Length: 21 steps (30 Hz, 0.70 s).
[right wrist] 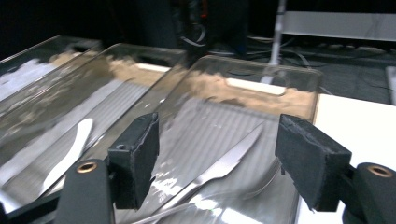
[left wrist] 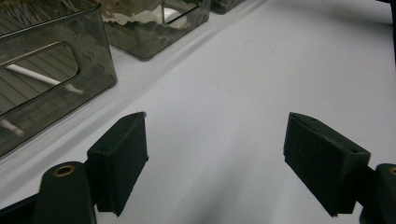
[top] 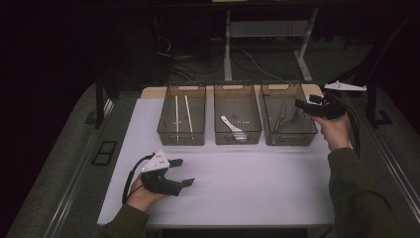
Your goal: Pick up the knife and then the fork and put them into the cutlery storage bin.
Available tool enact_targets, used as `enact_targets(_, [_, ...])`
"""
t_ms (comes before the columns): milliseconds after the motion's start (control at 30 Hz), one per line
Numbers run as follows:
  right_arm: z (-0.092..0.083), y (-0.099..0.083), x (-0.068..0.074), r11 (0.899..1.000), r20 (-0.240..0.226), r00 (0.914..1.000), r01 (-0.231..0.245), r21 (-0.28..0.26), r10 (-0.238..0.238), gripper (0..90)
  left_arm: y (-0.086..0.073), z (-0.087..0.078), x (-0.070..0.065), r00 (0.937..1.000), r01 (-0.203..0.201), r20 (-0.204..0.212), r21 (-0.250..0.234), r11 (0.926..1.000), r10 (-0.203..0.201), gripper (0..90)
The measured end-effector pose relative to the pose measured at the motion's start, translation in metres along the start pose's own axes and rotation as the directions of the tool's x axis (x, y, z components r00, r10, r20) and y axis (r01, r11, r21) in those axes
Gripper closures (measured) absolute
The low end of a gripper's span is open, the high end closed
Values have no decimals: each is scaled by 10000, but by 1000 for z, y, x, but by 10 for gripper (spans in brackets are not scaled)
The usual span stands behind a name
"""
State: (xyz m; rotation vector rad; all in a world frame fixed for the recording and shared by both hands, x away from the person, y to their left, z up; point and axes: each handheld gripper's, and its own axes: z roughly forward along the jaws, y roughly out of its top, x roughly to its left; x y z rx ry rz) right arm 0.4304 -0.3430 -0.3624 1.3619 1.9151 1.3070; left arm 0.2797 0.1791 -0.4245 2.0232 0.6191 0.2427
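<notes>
Three clear bins stand in a row at the back of the white table [top: 237, 183]. The left bin [top: 163, 130] holds two white chopsticks [top: 177, 115], the middle bin [top: 237, 139] a white spoon [top: 232, 126], and the right bin [top: 289, 140] metal cutlery [top: 282, 119]. My left gripper [top: 184, 172] rests low near the table's front left. It is open, with bare table between its jaws [left wrist: 215, 140]. My right gripper [top: 306, 103] is held over the right bin's right side. It stands open [right wrist: 217, 144] above a metal knife [right wrist: 219, 168], touching nothing.
Beyond the table's far edge there are cables and a desk frame [top: 302, 49] on a dark floor. A dark post [top: 371, 99] rises at the table's right side. In the left gripper view the nearest bin [left wrist: 88, 42] lies to the left with a chopstick [left wrist: 42, 77] inside.
</notes>
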Motion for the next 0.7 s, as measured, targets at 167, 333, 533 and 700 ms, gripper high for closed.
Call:
enact_targets(167, [-14, -20, 21, 9992, -1135, 9928, 391, 54, -382, 226, 0, 1, -1, 10000, 40, 52, 48, 10000, -40, 155])
enact_targets(333, [-32, -44, 47, 9969, -2100, 9746, 777, -93, -779, 191, 0, 2, -2, 10000, 29, 2, 33, 10000, -29, 115])
enact_targets(533, [-60, -72, 77, 9926, -3231, 9386, 1182, -284, -1210, 150, 0, 1, 0, 9995, 185, -253, -5, 9998, -185, 23])
enact_targets(700, [-74, -108, 97, 9798, -3628, 9149, 1986, 223, -1772, 149, -1, 0, -1, 9994, 221, -250, 78, 9997, -219, 0])
